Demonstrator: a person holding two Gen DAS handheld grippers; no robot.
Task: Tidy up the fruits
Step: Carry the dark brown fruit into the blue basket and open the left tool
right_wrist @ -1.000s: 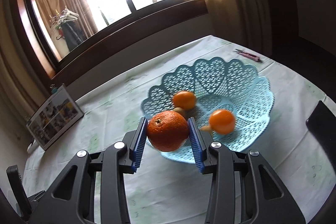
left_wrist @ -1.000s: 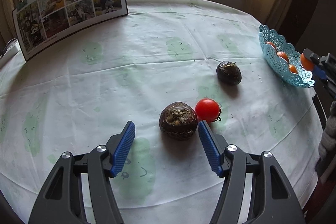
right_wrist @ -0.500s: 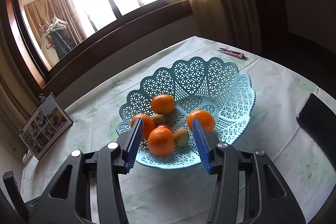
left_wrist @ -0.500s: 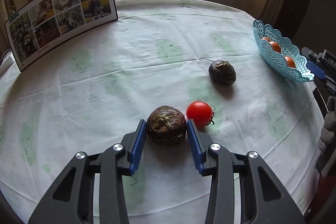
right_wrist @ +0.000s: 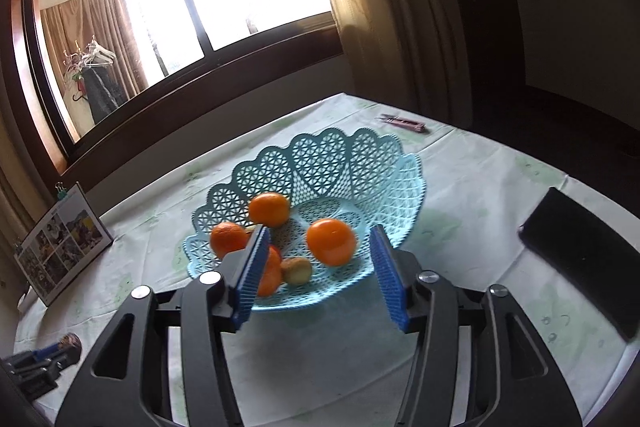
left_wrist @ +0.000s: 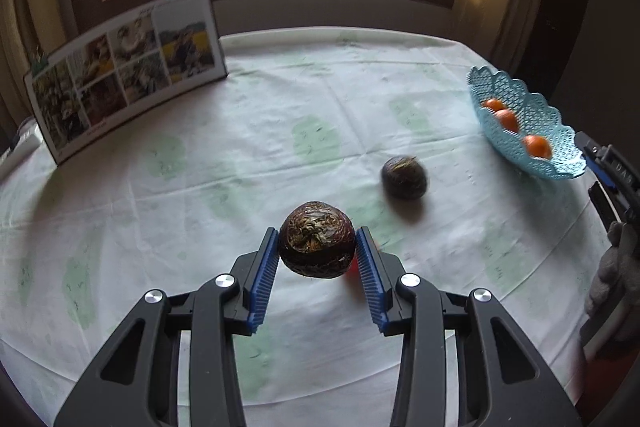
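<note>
The left claw is clamped on a dark brown, rough-skinned round fruit, its blue pads pressing on both sides, and the fruit hangs clear above the desk, which is covered in a pale cloth with faint green patches. Just behind the held fruit, low on its right side, a sliver of something red shows on the cloth, mostly hidden. A second dark fruit of the same kind lies on the cloth farther off to the right, between the claw and the basket. The light blue lattice basket stands near the right edge of the desk with oranges inside. A photo board leans upright at the far left of the desk, under the window.

Over by the basket, the right claw is empty and its jaws are opening, the blue pads standing apart and pressing on nothing. It hovers over the near rim of the basket. Inside lie several oranges: one toward the back, one at the left, one in the middle, and one partly hidden behind the left pad. A small brownish-green fruit, perhaps a kiwi, sits among them near the front. A small pink item lies on the cloth beyond the basket, and a dark flat object rests at the right edge of the desk.
</note>
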